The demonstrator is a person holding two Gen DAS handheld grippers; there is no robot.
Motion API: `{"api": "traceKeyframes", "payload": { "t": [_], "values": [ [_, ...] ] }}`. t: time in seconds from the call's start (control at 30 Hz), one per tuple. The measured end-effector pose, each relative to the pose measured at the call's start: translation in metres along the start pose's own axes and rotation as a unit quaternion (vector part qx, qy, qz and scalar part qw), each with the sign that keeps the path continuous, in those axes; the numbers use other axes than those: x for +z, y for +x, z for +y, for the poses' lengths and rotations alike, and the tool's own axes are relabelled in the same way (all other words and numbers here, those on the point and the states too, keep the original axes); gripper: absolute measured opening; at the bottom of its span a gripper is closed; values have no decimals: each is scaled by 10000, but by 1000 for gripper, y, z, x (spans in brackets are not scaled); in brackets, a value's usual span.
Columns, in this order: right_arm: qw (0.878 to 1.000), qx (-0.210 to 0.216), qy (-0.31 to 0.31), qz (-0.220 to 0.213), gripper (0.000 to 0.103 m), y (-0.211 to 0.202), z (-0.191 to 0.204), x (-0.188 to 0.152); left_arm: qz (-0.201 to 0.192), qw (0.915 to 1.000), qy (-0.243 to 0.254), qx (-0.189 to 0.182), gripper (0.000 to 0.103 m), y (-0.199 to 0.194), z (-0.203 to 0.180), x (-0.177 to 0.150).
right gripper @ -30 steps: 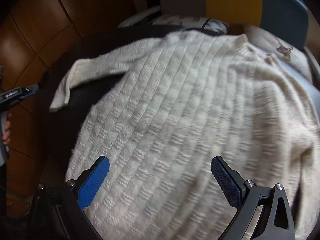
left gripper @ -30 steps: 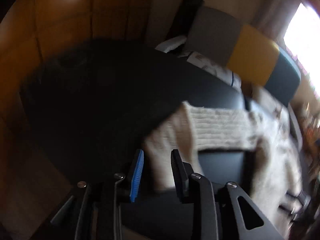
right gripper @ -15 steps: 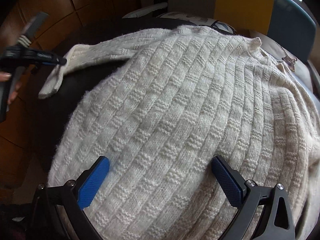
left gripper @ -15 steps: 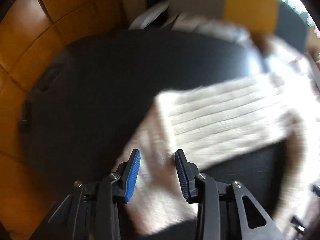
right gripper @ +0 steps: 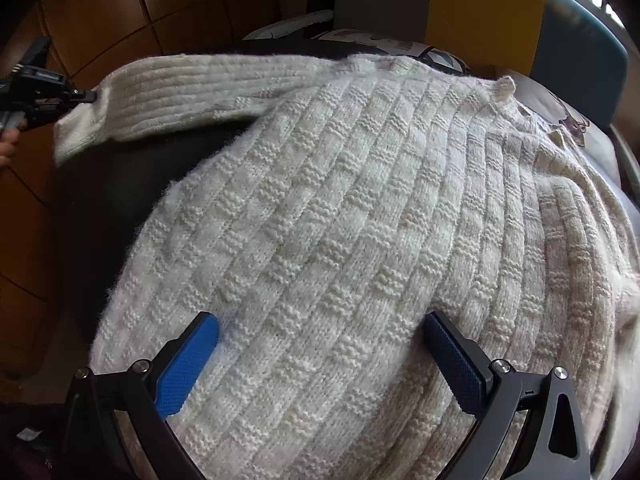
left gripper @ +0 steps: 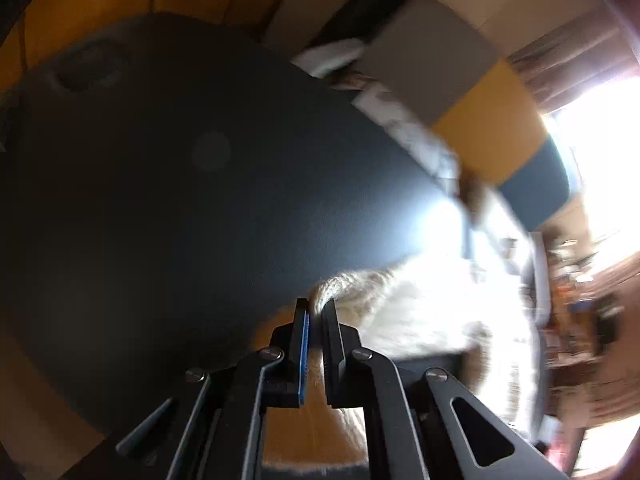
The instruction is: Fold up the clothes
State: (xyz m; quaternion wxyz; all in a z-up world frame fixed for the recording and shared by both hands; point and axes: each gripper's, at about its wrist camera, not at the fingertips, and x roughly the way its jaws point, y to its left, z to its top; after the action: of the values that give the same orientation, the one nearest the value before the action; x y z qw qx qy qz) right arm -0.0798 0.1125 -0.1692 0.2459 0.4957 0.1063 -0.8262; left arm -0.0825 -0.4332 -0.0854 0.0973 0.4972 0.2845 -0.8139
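Gripping, left claw: the left gripper point(left gripper: 316, 308) has its jaws clenched on the cuff end of the sweater's sleeve point(left gripper: 332, 286), low centre in the left wrist view; knit shows in the narrow slot between the blue pad and the dark pad.
Left claw from the other side: in the right wrist view the left gripper point(right gripper: 86, 96) sits at the left edge, tip touching the sleeve point(right gripper: 192, 94), with fingers point(right gripper: 8, 148) of the person's hand just below it.
Sleeve: stretched out across the upper left of the right wrist view, lifted off the dark surface, cuff drooping at lower left.
Right claw: the right gripper point(right gripper: 320, 326) is released, jaws spread wide at the bottom of its view, blue pad at lower left, dark pad at lower right; both pads lie against the knit or just over it, I cannot tell which.
Sweater: the cream knit sweater point(right gripper: 360, 220) fills the middle and right of the right wrist view, spread flat with its collar toward the upper right.
Surface: a black table point(left gripper: 180, 184) under the sweater, bare across the left half of the left wrist view.
Background: a grey, yellow and blue cushioned seat back point(right gripper: 480, 8) along the top right; brown panelled wall point(right gripper: 100, 12) at upper left.
Blur: right part of the left wrist view is smeared and overexposed.
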Motion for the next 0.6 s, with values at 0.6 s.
{"api": "traceKeyframes", "payload": {
  "t": [0.6],
  "values": [
    [9998, -183, 44, -15, 103, 8, 10, 1, -264, 9942, -1012, 247, 24, -24, 91, -22]
  ]
}}
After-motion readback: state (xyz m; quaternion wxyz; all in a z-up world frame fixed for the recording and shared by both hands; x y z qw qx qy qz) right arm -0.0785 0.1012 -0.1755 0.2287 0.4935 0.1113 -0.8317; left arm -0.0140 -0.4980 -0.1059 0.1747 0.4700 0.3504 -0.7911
